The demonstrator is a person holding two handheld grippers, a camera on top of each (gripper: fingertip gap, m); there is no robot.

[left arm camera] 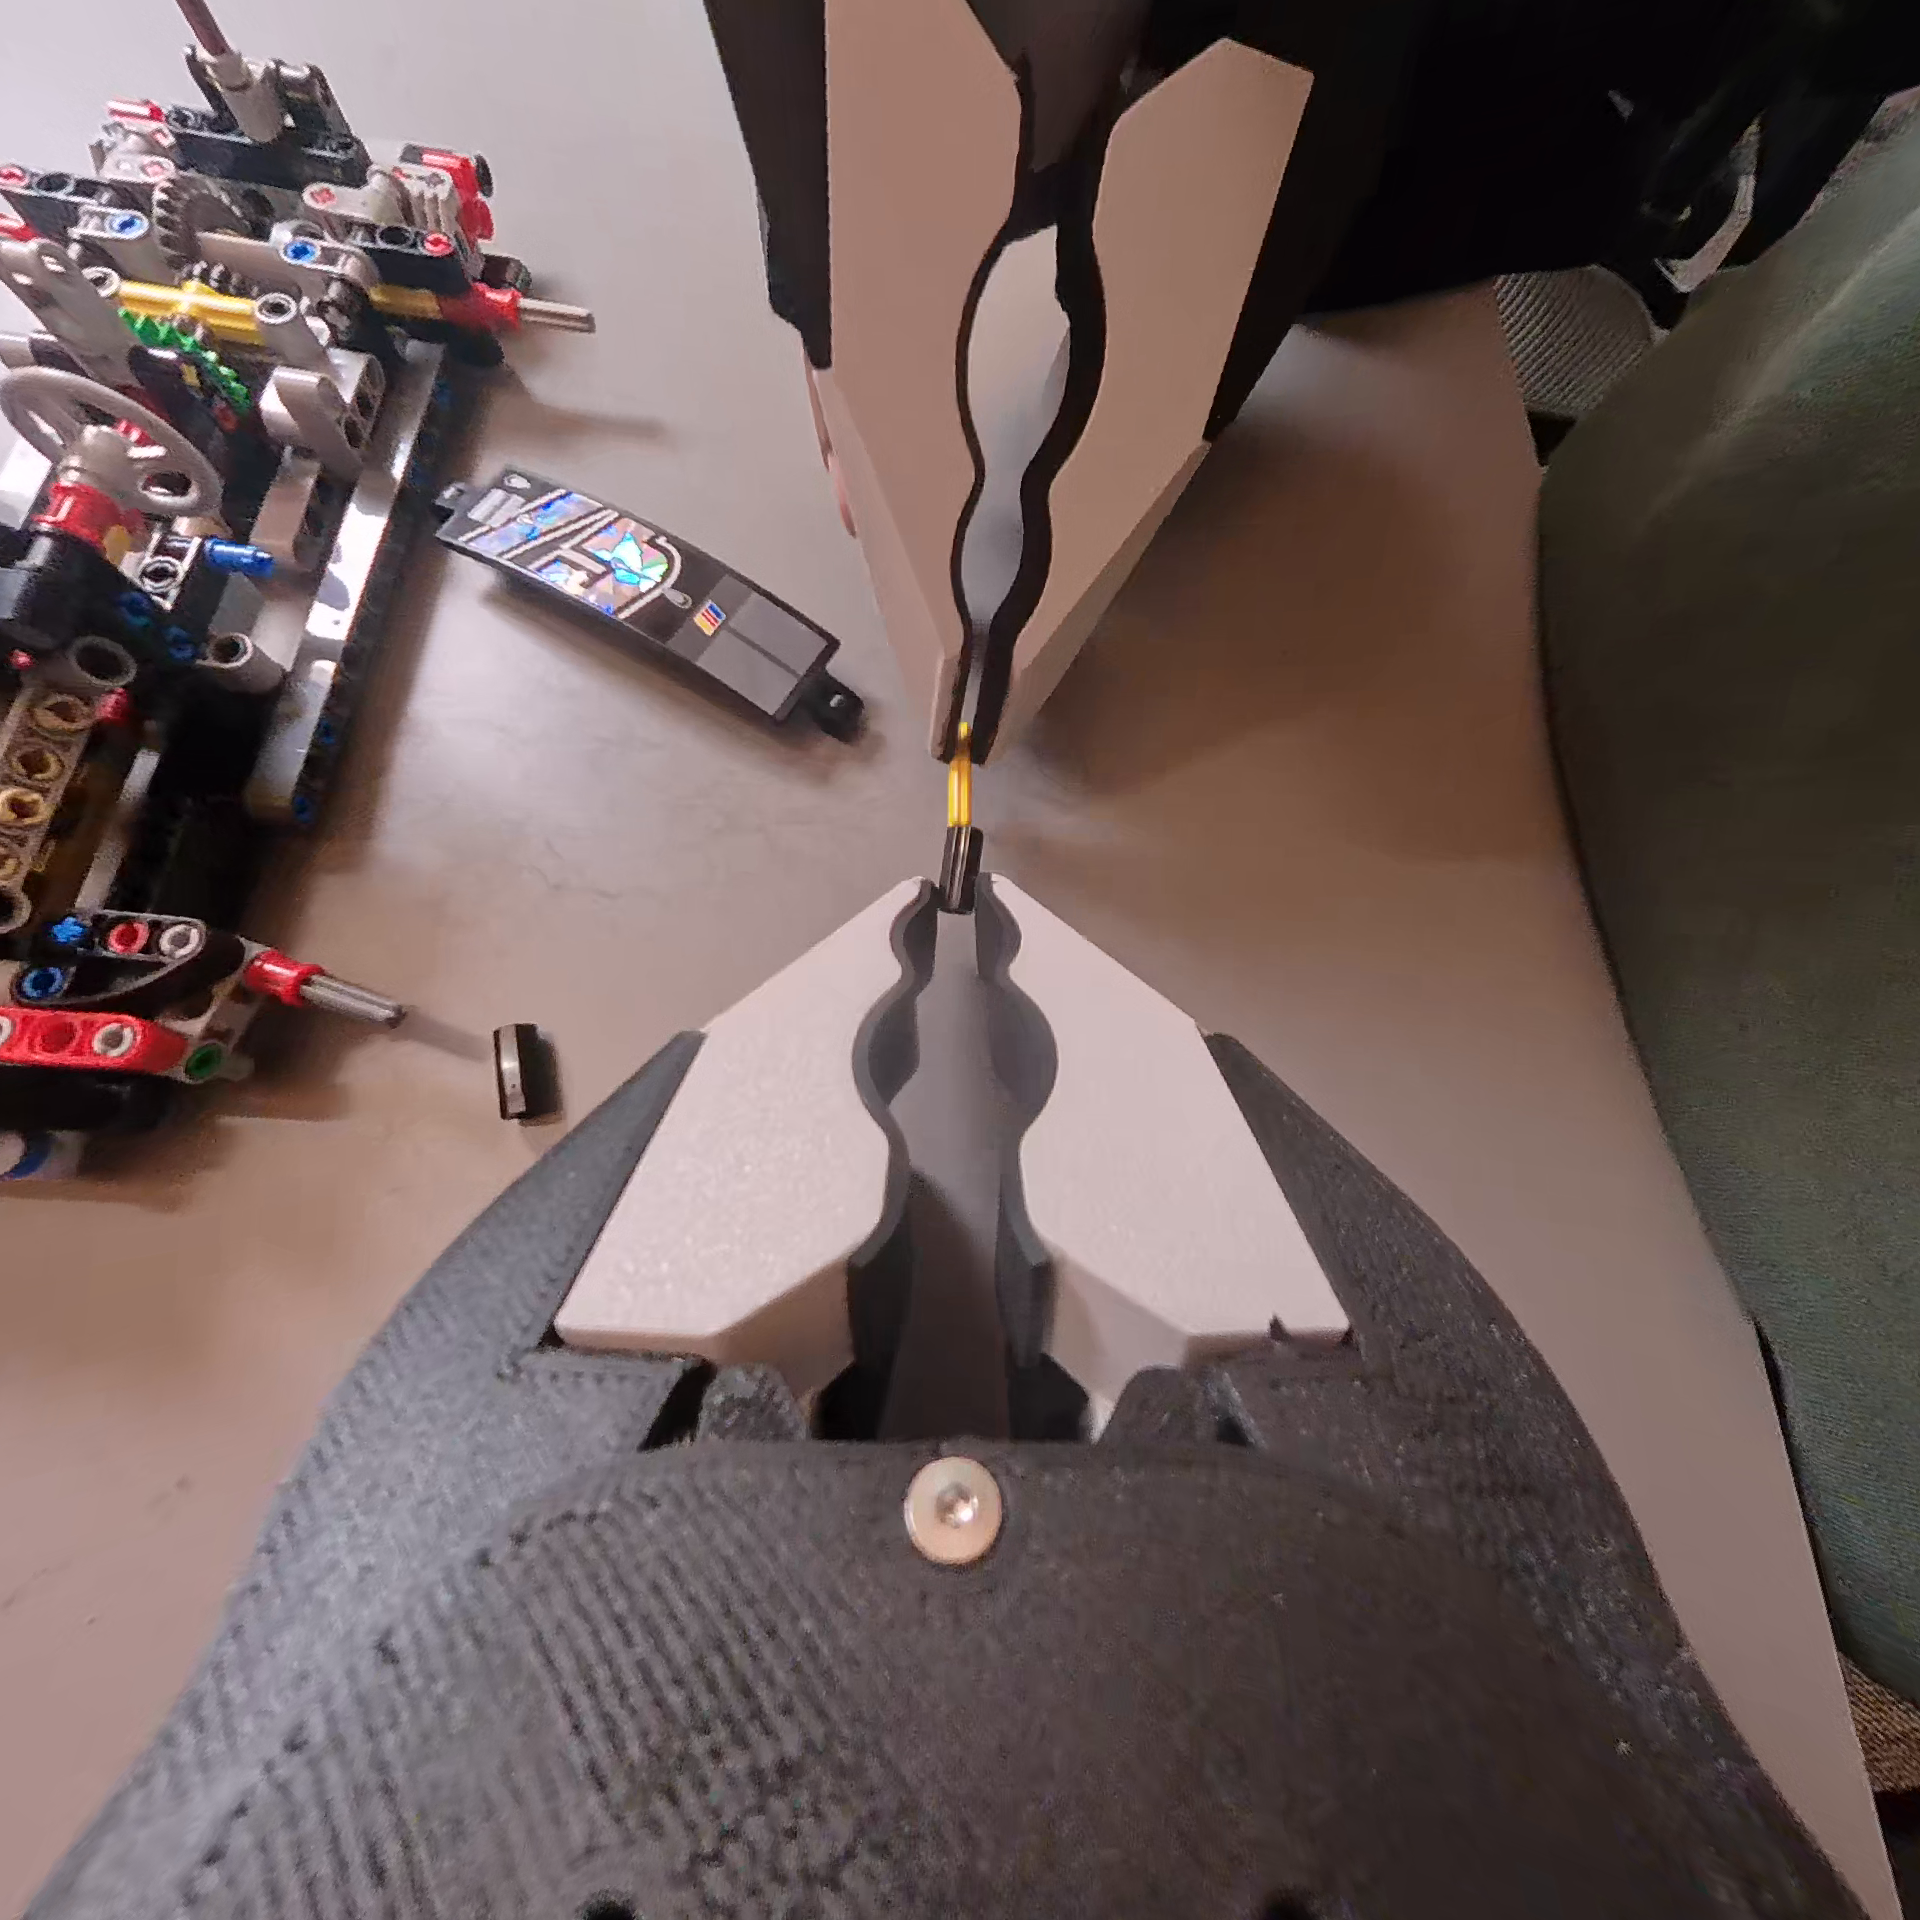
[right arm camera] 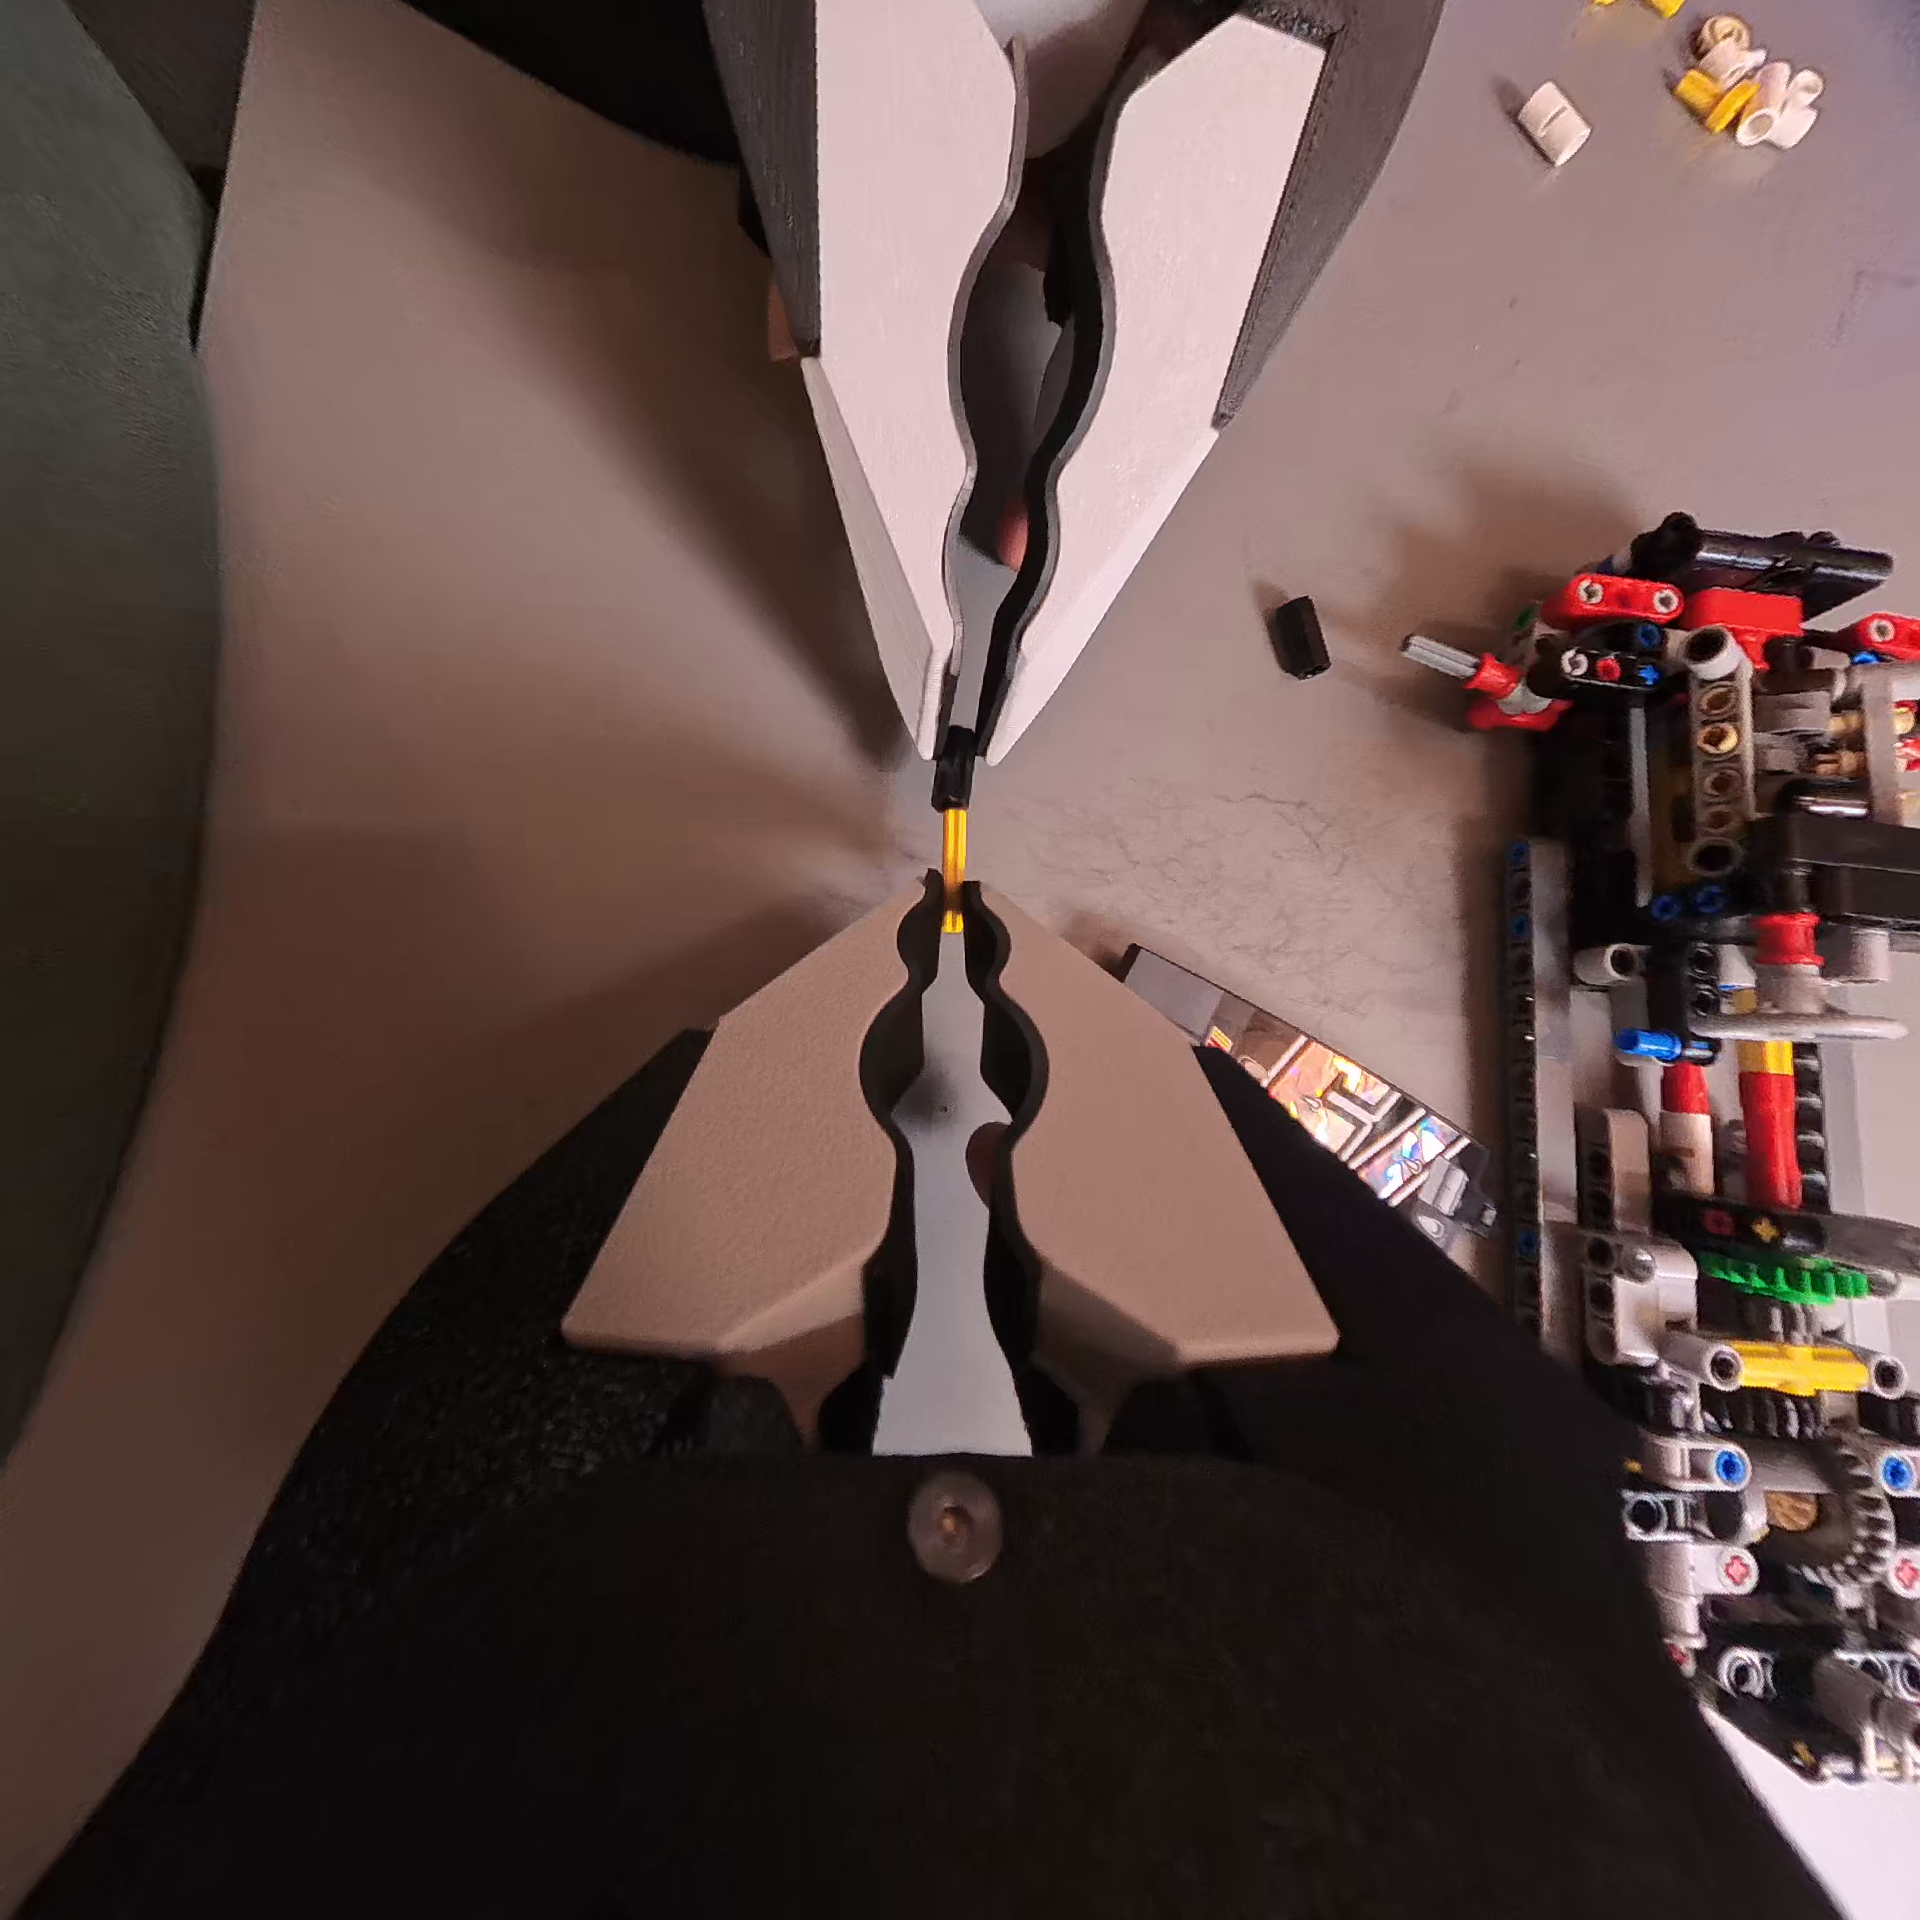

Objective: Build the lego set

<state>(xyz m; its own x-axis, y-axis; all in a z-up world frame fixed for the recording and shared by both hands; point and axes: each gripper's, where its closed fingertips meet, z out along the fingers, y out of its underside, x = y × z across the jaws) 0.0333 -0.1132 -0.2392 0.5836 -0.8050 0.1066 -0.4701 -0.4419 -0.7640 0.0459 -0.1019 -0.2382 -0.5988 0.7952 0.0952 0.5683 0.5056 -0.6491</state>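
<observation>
Left wrist view: left claw (left arm camera: 958,896) pinches one small black connector piece (left arm camera: 961,854); right claw (left arm camera: 966,740), opposite and tip to tip, pinches one thin yellow axle (left arm camera: 962,781). The axle meets the connector between the tips, above the beige desk (left arm camera: 644,831). One partly built multicoloured lego model (left arm camera: 156,540) sits on the desk at left, one black curved stickered panel (left arm camera: 634,592) beside it, one loose short black bush (left arm camera: 523,1070) nearby. Right wrist view: about five loose white and yellow pieces (right arm camera: 1704,88) lie far off.
</observation>
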